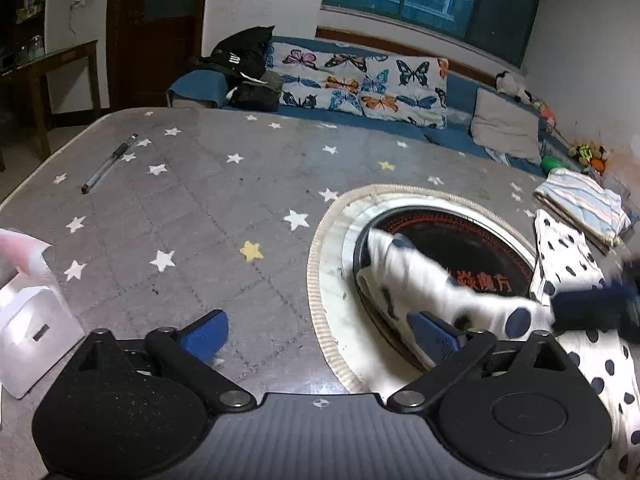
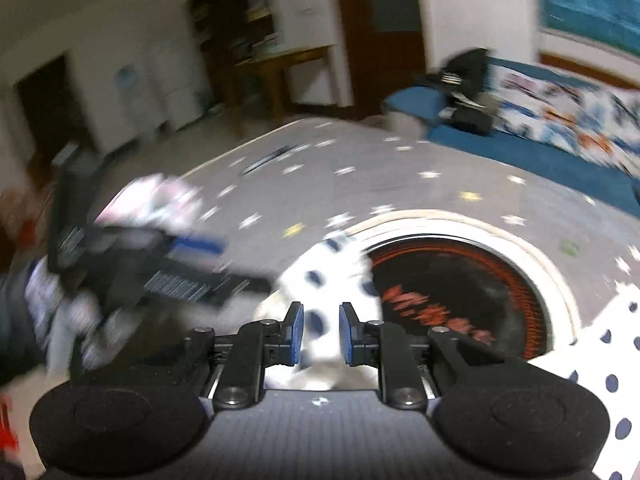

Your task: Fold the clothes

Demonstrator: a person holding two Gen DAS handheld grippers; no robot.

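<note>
A white garment with dark blue dots (image 1: 416,276) lies across the round black cooktop (image 1: 472,240) set into the star-print table (image 1: 200,208). It runs on down the right side (image 1: 600,364). One strip of it stretches, blurred, toward my right gripper (image 1: 592,308) at the right edge. My left gripper (image 1: 320,328) stands wide open just above the table, its right pad (image 1: 434,332) beside the cloth, nothing between the pads. In the right wrist view my right gripper (image 2: 322,320) has its pads a little apart, with spotted cloth (image 2: 320,280) showing in the narrow gap. The left gripper (image 2: 180,268) is a blur on the left.
A folded striped cloth (image 1: 580,204) rests at the table's far right. A pen (image 1: 108,164) lies at the far left and a white paper bag (image 1: 28,304) at the near left edge. Behind the table stands a blue sofa with a butterfly cushion (image 1: 360,84).
</note>
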